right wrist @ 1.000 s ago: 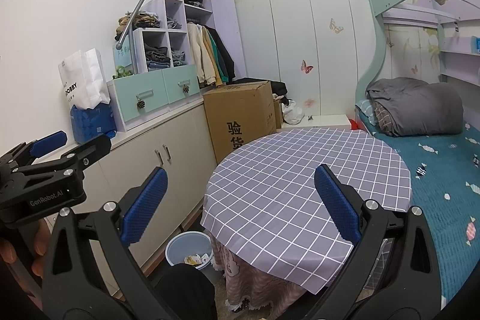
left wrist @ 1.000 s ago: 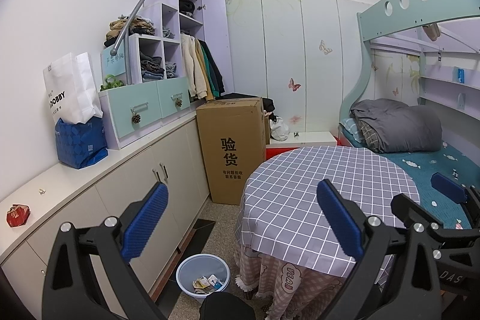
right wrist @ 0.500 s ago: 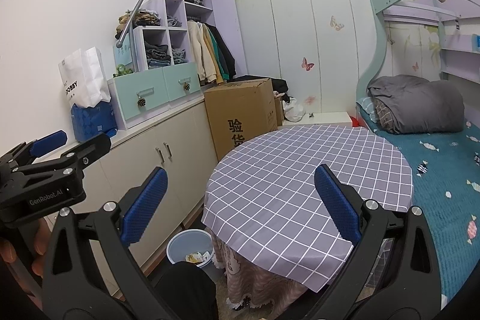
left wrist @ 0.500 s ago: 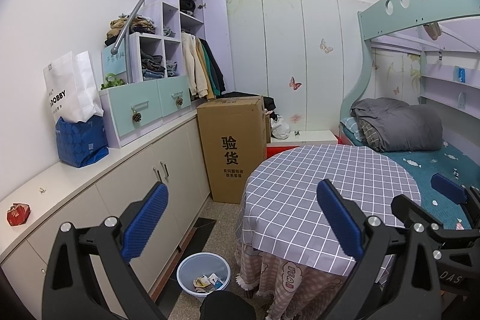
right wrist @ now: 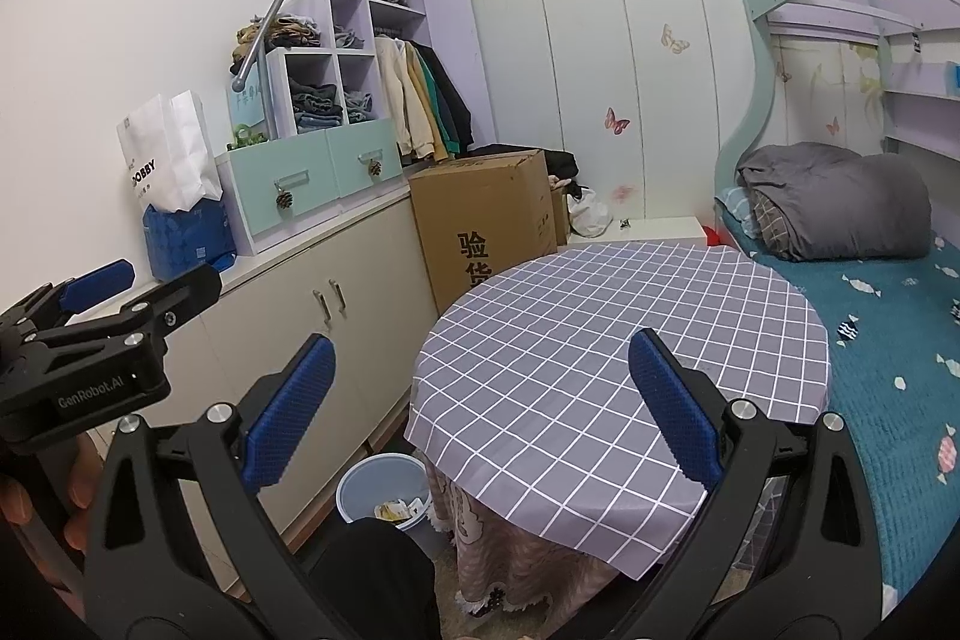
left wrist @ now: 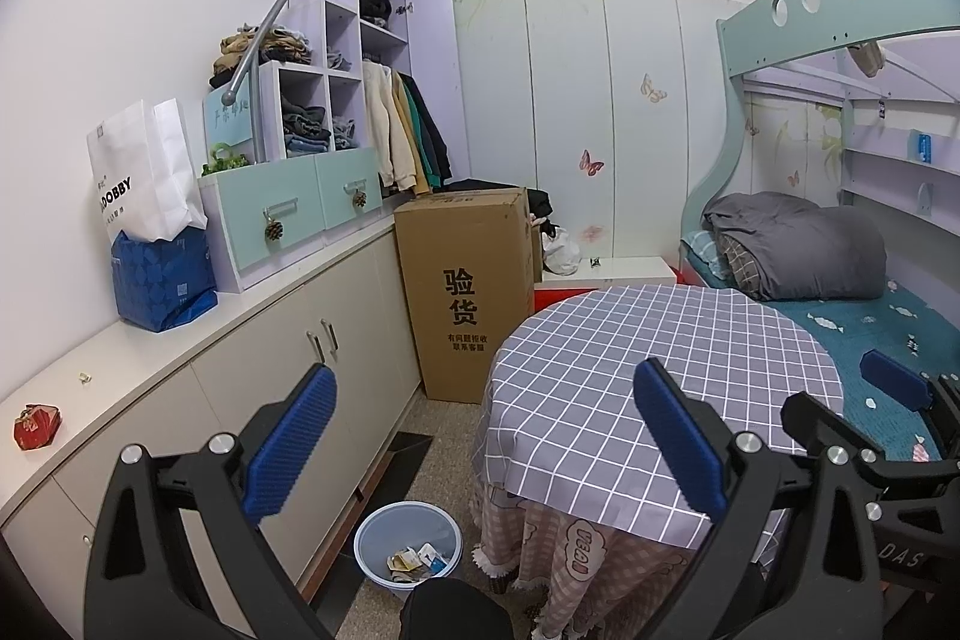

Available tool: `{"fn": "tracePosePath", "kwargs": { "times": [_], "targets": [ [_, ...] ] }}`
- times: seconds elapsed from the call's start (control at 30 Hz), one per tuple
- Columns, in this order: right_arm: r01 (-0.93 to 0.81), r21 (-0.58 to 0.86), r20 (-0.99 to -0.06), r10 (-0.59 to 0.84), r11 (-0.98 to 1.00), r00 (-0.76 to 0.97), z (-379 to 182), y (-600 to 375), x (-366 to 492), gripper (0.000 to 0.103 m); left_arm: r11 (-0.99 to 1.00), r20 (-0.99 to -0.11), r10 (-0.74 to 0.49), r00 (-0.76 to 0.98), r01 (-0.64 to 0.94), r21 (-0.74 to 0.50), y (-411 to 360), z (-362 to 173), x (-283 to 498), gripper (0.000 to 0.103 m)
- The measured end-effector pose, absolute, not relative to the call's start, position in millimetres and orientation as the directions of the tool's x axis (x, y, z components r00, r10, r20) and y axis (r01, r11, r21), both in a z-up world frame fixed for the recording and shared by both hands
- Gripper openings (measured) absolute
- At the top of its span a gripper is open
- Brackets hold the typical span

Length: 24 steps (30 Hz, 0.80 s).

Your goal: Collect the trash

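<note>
The left gripper (left wrist: 480, 436) hangs in the air with its jaws spread wide and nothing between them, and the right gripper (right wrist: 480, 406) beside it is the same, spread and empty. Both point across the small bedroom at a round table (left wrist: 660, 376) under a grey checked cloth, which sits just ahead of the jaws and partly between them in both views. The tabletop looks bare.

Below the left jaw of each gripper, down on the floor, stands a pale blue bin (left wrist: 408, 550) with a few scraps of paper and wrappers (left wrist: 417, 562) lying in its bottom (this is where the trash is). The bin is just beside the table's skirt and close to the cream cabinets (left wrist: 324, 340) that run along the wall left of the jaws.

On the cabinet top, well to the left of the left gripper's jaws, lies 1 small red packet (left wrist: 37, 425), and further along stand a blue bag (left wrist: 162, 280) and a white paper bag (left wrist: 144, 172). Beyond the jaws a tall cardboard box (left wrist: 468, 280) stands on the floor. To the right of the jaws is a bed (right wrist: 888, 340) with a grey quilt (right wrist: 834, 202). A hand (right wrist: 36, 514) grips the left gripper's handle.
</note>
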State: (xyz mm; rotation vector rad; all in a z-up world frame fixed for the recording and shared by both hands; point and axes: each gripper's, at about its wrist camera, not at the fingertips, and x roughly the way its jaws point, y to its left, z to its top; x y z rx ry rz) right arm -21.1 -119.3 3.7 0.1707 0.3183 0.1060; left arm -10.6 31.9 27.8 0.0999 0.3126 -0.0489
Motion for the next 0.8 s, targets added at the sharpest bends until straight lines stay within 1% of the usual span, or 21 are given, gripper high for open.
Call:
{"fn": "tracePosePath", "kwargs": {
  "times": [0.8],
  "targets": [
    [-0.082,0.195,-0.319,0.142,0.977,0.937,2.4,-120.3,-15.0,0.096,0.994,-0.312,-0.033,0.950,0.065,0.092,34.2,24.3,-12.6,0.097]
  ]
}}
